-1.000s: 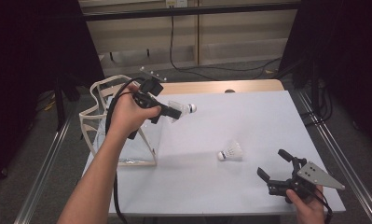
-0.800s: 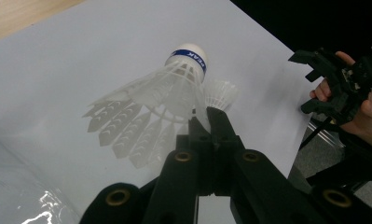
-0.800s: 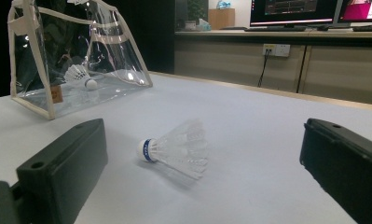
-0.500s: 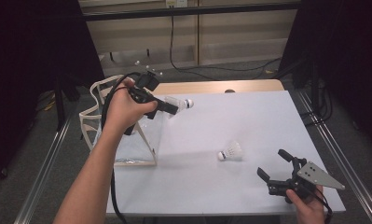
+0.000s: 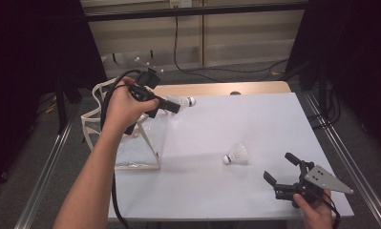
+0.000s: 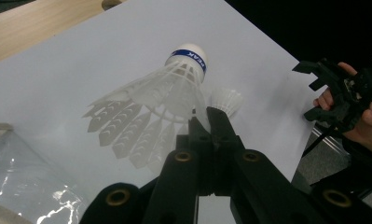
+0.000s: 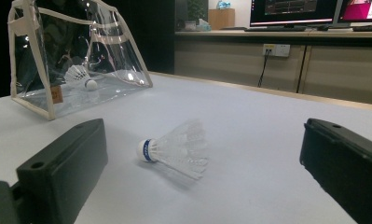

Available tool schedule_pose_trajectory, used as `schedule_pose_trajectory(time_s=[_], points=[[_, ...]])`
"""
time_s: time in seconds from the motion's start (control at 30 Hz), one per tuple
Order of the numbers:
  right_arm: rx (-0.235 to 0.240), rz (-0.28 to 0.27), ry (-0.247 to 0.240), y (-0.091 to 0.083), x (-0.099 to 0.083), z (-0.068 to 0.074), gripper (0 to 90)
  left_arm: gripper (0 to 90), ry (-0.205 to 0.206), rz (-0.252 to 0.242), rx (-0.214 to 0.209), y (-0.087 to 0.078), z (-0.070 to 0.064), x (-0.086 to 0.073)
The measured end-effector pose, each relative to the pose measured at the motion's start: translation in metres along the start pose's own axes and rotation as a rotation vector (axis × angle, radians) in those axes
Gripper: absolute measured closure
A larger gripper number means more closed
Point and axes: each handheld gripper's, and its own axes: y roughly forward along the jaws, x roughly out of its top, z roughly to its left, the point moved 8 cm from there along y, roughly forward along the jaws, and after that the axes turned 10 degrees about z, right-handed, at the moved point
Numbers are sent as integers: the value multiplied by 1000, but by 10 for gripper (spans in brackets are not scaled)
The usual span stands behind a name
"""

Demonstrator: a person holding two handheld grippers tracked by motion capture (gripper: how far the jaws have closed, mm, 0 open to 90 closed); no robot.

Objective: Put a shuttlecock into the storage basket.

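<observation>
My left gripper (image 6: pixel 207 116) has its jaws pinched on the feather skirt of a white shuttlecock (image 6: pixel 167 91), held in the air above the table (image 5: pixel 255 119) beside the clear plastic bag (image 5: pixel 131 138). Its skirt is lacy plastic and its rounded cork carries a blue band. My right gripper (image 5: pixel 284 168) rests wide apart near a second shuttlecock (image 5: pixel 236 154).

The held shuttlecock (image 6: pixel 174 88) had a white plastic mesh skirt and a smooth matt cap ringed by a glossy blue band. The pouch (image 7: pixel 76 51) was clear glossy plastic film, creased and glinting, edged in cream cloth binding. The tabletop (image 5: pixel 255 124) looked matt white and smooth, its far edge bare wood. The left gripper (image 6: pixel 207 119) was matt black plastic with brass-coloured metal rivets.
</observation>
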Motion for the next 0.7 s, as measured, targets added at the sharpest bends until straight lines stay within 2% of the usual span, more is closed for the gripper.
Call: schedule_pose_trajectory(time_s=[0.4,0.53,0.6,0.7], points=[[1,-1,-1,0,0,0,8,900,-2,-8,7,-8,3,4],[1,-1,0,0,0,0,8,900,6,4,12,-10,5,4],[1,-1,0,0,0,0,8,900,-9,-9,12,-11,5,5],[0,-1,0,0,0,0,8,900,-7,-5,16,-14,7,5]])
